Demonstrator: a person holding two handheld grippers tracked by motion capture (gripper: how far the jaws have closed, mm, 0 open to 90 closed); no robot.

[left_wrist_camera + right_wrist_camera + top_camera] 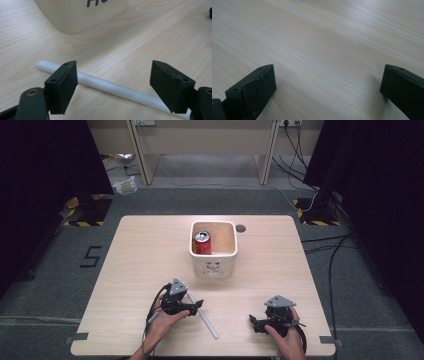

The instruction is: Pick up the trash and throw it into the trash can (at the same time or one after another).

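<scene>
My left gripper [196,306] hovers low over the one white tube [202,312], jaws spread wide on either side of it and not pressing, while my right gripper [253,321], also released, rests at five o'clock. The tube lies on the pale wooden table [140,250] at six o'clock from the single cream bin [214,266], which holds one red can [201,243]. Grey carpet surrounds the table.

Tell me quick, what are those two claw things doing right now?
Left gripper: jaws open, straddling the white tube on the table, not gripping it.
Right gripper: jaws open, holding nothing.
</scene>
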